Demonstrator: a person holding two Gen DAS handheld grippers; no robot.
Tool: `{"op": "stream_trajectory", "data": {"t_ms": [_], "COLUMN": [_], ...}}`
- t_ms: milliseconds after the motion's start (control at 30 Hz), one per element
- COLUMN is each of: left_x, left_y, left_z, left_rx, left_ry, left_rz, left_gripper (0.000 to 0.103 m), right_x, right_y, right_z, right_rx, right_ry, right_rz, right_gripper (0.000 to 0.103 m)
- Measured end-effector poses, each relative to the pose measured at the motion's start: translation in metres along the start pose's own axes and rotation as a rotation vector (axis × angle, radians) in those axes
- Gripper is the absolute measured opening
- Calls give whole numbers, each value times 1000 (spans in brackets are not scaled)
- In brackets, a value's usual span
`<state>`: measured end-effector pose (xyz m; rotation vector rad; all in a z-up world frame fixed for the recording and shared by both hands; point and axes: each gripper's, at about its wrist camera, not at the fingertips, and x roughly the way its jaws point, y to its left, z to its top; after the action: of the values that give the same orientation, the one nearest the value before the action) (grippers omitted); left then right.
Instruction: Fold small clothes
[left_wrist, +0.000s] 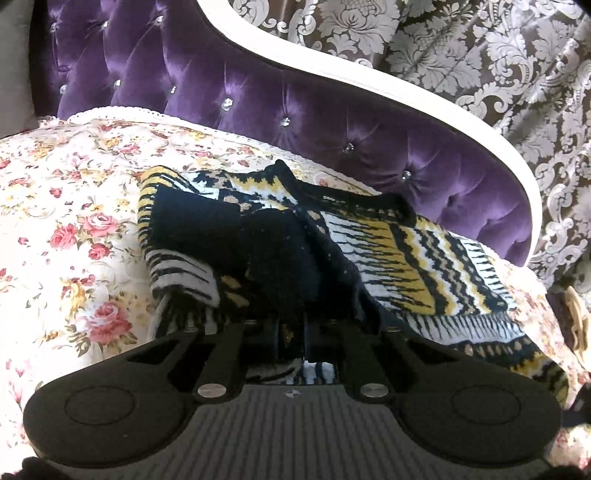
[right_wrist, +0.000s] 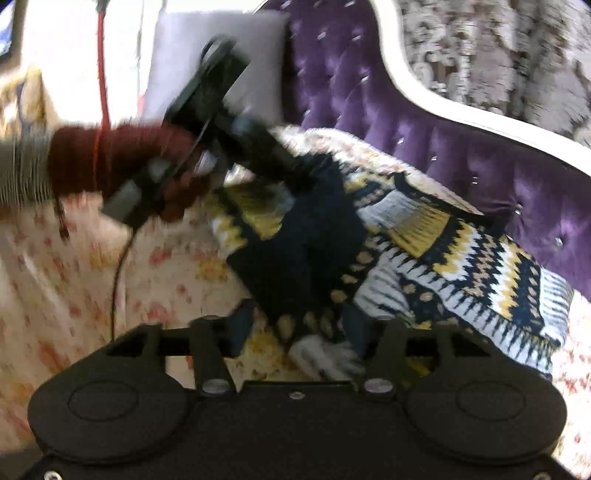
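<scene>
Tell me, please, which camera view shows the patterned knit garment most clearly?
The left wrist view: the knit garment is sharp there, lying on the floral bedspread, its near edge pinched in the left gripper. The right wrist view shows it motion-blurred, though whole.

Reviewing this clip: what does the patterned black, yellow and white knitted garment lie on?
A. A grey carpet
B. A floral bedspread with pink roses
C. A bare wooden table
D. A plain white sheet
B: the patterned black, yellow and white knitted garment lies on the floral bedspread with pink roses, in front of the purple tufted headboard.
</scene>
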<state>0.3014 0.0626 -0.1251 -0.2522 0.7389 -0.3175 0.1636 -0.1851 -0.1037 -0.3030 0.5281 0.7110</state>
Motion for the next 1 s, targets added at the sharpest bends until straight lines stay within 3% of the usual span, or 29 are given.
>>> {"op": "stream_trajectory", "data": {"t_ms": [100, 233, 333, 467, 533, 700, 733, 767, 867, 1000], "left_x": [1, 5, 6, 5, 5, 6, 6, 6, 6, 5], "left_y": [-3, -5, -9, -11, -10, -11, -11, -10, -8, -9], "left_z": [3, 6, 6, 5, 5, 5, 5, 5, 5, 5], "left_rx": [23, 29, 57, 79, 79, 92, 91, 88, 79, 81], "left_ry": [2, 5, 6, 7, 9, 10, 10, 10, 12, 12], "left_rz": [1, 1, 12, 13, 10, 11, 9, 7, 0, -2], "left_gripper": [11, 11, 11, 11, 11, 11, 11, 11, 11, 11], "right_x": [-11, -6, 8, 27, 36, 52, 53, 52, 40, 11], "right_y": [-19, -19, -17, -39, -49, -47, -44, -41, -36, -48], "right_z": [6, 14, 20, 25, 25, 21, 20, 19, 21, 28], "right_rx": [97, 23, -1, 133, 179, 179, 176, 165, 169, 208], "right_ry": [-52, -16, 6, 18, 40, 111, 113, 116, 81, -61], "right_rz": [-1, 4, 88, 237, 273, 331, 338, 341, 379, 226], "right_gripper": [64, 65, 65, 59, 54, 54, 46, 20, 17, 17]}}
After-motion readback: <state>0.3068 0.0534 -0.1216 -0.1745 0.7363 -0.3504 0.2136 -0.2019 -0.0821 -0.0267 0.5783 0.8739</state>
